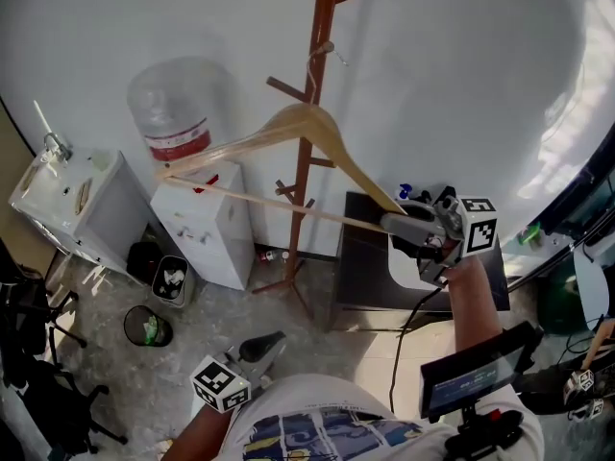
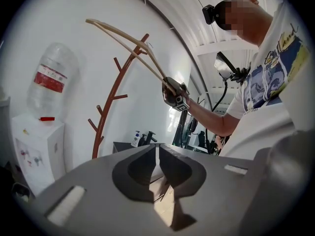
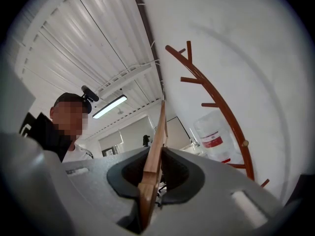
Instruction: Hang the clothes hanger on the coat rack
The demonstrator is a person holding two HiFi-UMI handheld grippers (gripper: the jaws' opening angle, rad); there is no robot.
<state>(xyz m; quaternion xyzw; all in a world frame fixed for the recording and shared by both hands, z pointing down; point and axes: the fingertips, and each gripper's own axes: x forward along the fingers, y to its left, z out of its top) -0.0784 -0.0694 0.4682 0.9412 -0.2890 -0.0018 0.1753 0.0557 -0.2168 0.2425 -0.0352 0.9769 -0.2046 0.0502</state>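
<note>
Hardly any print reads from here. The water bottle [image 1: 178, 104] wears a red label [image 1: 179, 142], its lettering too small for me. The pump bottle [image 2: 135, 139] on the dark counter [image 1: 360, 267] has a label I can't read either. The screen [image 1: 476, 373] at the wearer's chest shows only blue blur. Each of the two marker cubes [image 1: 478, 221] [image 1: 221, 384] carries black-and-white square patterns, no words.

The room has a plain white wall and a grey speckled floor [image 1: 221, 305]. The ceiling seen from the right gripper view is ribbed and white.

I count one wooden hanger [image 1: 306, 116], one reddish-brown coat rack [image 1: 303, 176], one white dispenser [image 1: 207, 224] under the bottle, one white cabinet [image 1: 72, 200] to its left, and two bins [image 1: 171, 281] [image 1: 147, 327] on the floor.

My right tongs [image 1: 392, 221] are clenched on one end of the hanger, the wood pinched edge-on between the pads. The hanger is held up in the air against the rack's trunk. Its wire hook [image 1: 322, 54] is close to the trunk; I can't tell whether it rests on a peg.

My left tongs [image 1: 269, 344] sit low near the wearer's body, jaws together with nothing in them.
</note>
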